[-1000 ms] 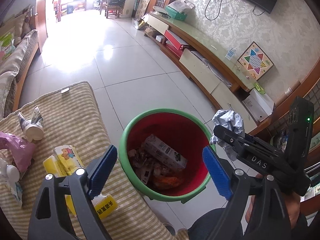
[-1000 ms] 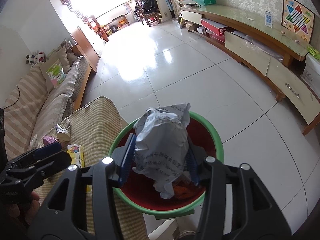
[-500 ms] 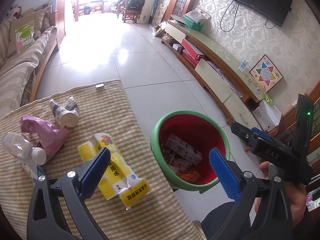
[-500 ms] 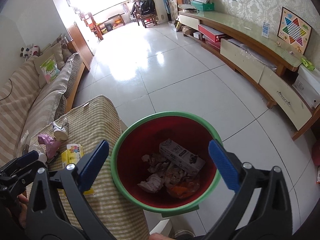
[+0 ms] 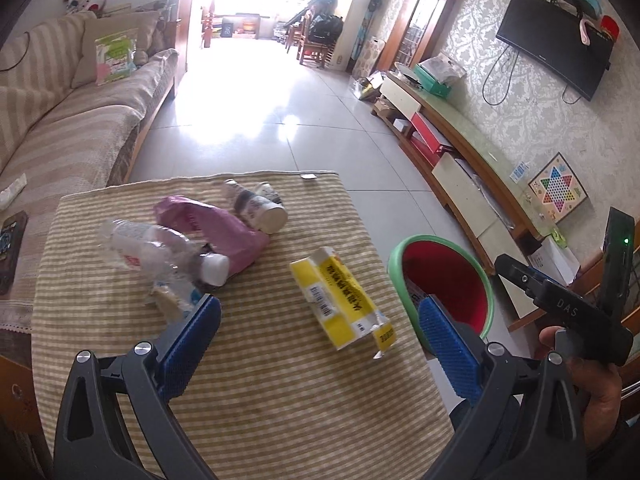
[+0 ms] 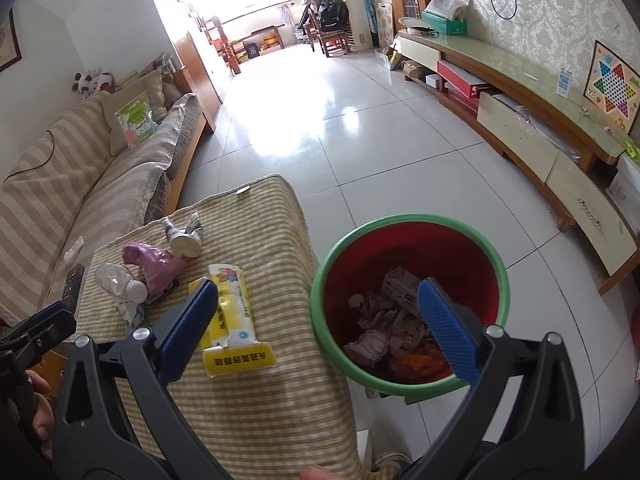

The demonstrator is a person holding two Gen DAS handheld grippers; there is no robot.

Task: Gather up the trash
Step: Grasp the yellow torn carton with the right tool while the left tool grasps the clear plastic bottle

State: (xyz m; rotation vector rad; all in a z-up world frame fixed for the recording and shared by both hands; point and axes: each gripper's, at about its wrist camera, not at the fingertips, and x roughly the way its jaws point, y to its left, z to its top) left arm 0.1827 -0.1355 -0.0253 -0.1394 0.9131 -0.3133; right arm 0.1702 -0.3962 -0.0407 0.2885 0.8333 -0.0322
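A red bin with a green rim (image 6: 408,298) (image 5: 444,276) stands on the floor right of the striped table (image 5: 260,380); it holds crumpled paper and a small carton. On the table lie a yellow carton (image 5: 340,298) (image 6: 232,320), a clear plastic bottle (image 5: 160,256), a pink bag (image 5: 224,232) and a crushed paper cup (image 5: 260,208). My left gripper (image 5: 320,332) is open and empty above the table, near the yellow carton. My right gripper (image 6: 320,316) is open and empty, between the table edge and the bin.
A striped sofa (image 5: 60,120) runs along the left. A long low TV cabinet (image 6: 540,128) lines the right wall. Tiled floor (image 6: 340,128) stretches ahead. A dark phone-like object (image 5: 8,248) lies at the table's left edge.
My right gripper opened and dropped the grey crumpled wrapper into the bin. My left gripper swung left from over the bin to over the table.
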